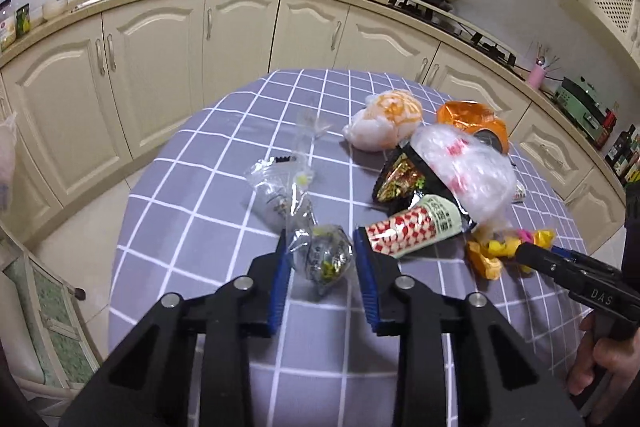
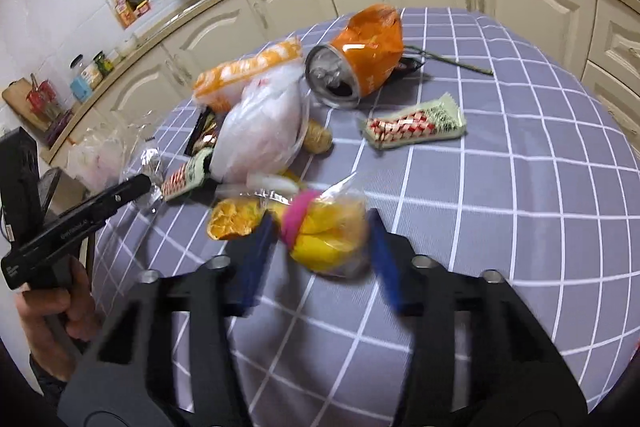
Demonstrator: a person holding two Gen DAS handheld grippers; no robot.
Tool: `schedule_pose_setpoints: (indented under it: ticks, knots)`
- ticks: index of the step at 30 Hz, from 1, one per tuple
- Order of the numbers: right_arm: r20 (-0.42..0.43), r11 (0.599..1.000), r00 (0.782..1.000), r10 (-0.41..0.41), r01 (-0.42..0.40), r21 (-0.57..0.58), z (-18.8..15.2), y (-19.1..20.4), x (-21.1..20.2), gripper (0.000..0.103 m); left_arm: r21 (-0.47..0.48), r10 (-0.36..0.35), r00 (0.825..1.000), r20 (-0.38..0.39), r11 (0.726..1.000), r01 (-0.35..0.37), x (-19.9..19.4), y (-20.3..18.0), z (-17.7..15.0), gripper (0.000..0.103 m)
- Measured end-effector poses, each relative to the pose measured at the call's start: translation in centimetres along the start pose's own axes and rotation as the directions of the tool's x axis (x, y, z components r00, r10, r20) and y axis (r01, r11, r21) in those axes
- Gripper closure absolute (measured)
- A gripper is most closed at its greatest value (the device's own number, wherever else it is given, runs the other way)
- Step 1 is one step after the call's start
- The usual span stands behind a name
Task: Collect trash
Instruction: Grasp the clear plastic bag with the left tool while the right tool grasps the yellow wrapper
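Reaching down over the table (image 1: pixel 192 187), the left gripper (image 1: pixel 322 259) straddles a crumpled clear wrapper (image 1: pixel 324 259); its blue pads sit close on either side, but I cannot tell if they press it. The right gripper (image 2: pixel 320 239) brackets a clear bag of yellow peels (image 2: pixel 328 231) tied with a pink band, the pads blurred, contact unclear. Beyond lie a red-and-white checked wrapper (image 2: pixel 416 125), a white plastic bag (image 2: pixel 260 135) and a crushed orange can (image 2: pixel 356 59) on the grey checked cloth.
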State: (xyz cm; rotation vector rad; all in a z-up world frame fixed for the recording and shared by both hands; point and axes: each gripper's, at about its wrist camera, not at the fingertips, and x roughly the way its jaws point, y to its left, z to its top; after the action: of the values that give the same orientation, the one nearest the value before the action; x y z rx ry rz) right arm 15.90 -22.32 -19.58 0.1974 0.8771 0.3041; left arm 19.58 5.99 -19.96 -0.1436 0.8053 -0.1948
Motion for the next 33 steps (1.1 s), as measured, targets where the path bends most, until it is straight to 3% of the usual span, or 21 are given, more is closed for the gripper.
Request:
schedule_pose_setpoints:
  ticks: [7,17,25,26,27,28,29,31,32,33]
  knots:
    - [0.015,1.000,1.000,-0.011,0.012,-0.026,-1.0,-0.1,-1.3,0.061,0.029,0.002,1.000,0.016,1.000,-0.002,-1.3,-0.2,-1.6,0.074]
    - [0.112,0.996,0.993,0.039,-0.047,0.073,-1.9,-2.6,-5.3,0.062,0.095,-0.073,0.994,0.085,0.993,0.065,-5.0,-3.3,-2.5,0.077]
    - [0.121,0.994,0.992,0.042,-0.054,0.092,-2.8,-3.9,-6.5,0.062,0.097,-0.016,0.999,0.031,0.995,0.012,-3.8,-3.6,-3.7,0.075]
    - [0.118,0.994,0.992,0.045,-0.057,0.096,-2.9,-4.0,-6.4,0.062,0.106,0.000,1.000,0.023,0.994,-0.002,-3.6,-3.7,-3.8,0.060]
    - [0.116,0.993,0.992,0.050,-0.062,0.100,-2.9,-4.1,-6.3,0.062,0.115,0.036,0.999,0.018,0.993,-0.037,-3.3,-3.8,-3.8,0.030]
    - [0.116,0.992,0.992,0.056,-0.068,0.104,-3.0,-4.1,-6.2,0.062,0.112,0.065,0.997,0.029,0.991,-0.067,-3.2,-3.9,-3.8,0.020]
    - [0.116,0.992,0.992,0.059,-0.071,0.105,-3.0,-4.1,-6.2,0.062,0.105,0.084,0.996,0.041,0.991,-0.087,-3.2,-3.8,-3.8,0.017]
    - [0.117,0.992,0.991,0.062,-0.075,0.105,-3.1,-4.3,-6.3,0.062,0.090,0.077,0.997,0.009,0.993,-0.077,-2.4,-3.5,-3.7,0.019]
    - [0.118,0.991,0.991,0.064,-0.077,0.106,-3.1,-4.4,-6.4,0.062,0.081,0.072,0.997,-0.007,0.994,-0.071,-2.1,-3.4,-3.6,0.038]
    - [0.122,0.991,0.990,0.066,-0.079,0.107,-3.1,-4.6,-6.7,0.062,0.076,0.055,0.998,-0.041,0.996,-0.052,-1.5,-3.3,-3.6,0.070]
